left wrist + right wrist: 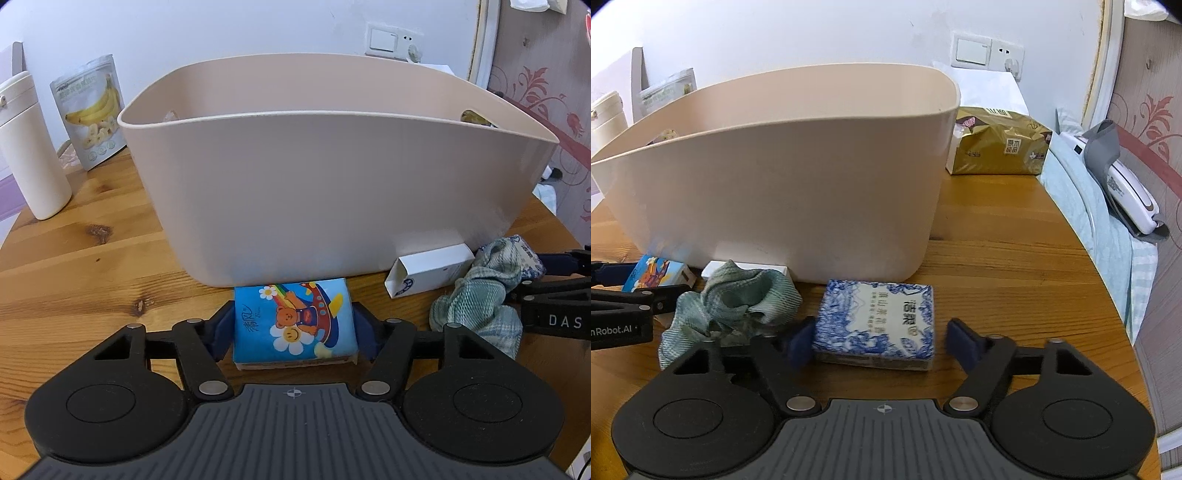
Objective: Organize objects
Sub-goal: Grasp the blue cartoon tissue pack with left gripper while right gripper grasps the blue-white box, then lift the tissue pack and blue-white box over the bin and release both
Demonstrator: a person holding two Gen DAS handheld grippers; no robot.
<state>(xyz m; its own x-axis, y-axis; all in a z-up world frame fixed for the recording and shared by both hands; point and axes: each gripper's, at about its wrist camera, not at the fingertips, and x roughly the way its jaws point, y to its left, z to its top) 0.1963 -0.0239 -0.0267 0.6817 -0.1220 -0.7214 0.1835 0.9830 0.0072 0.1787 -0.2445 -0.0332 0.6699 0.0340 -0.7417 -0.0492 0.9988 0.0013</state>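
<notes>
Grab stage, both sides. Left tongs (pixel 293 330) pinching the cartoon tissue pack (pixel 294 323) against the bin (pixel 332 192), mid-worktop. Right tongs (pixel 877 341) spread around the blue-patterned tissue pack (pixel 877 326), right pad short. Next: squeeze, lift both over the rim.

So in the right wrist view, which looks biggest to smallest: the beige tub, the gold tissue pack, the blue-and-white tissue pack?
1. Beige tub, by far.
2. Gold tissue pack and blue-and-white tissue pack look alike; the blue-and-white one is nearer, so no ranking.

Beside the matt plastic tub (pixel 332 192) on the knotty wooden table (pixel 74 266): glossy tissue pack (pixel 295 321), rough waffle-weave cloth (pixel 480 306).
</notes>
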